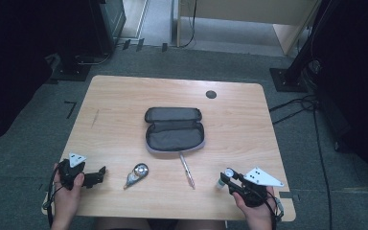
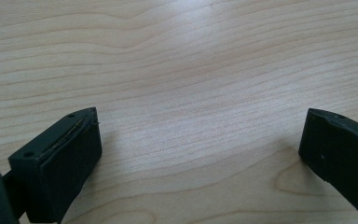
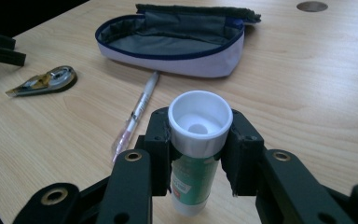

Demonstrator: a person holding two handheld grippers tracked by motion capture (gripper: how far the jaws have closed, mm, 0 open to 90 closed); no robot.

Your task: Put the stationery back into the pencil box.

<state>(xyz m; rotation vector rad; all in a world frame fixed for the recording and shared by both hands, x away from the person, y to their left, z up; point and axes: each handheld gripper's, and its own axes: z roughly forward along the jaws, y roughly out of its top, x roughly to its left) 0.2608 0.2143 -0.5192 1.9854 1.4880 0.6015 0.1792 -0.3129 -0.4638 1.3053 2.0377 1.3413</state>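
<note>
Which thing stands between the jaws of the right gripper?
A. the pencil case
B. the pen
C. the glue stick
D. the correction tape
C: in the right gripper view the jaws of the right gripper press on both sides of the upright glue stick, while the pen, the correction tape and the open pencil case lie apart on the table.

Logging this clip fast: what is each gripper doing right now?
Left gripper: open, nothing between its jaws, bare table below.
Right gripper: closed on the upright glue stick.
</note>
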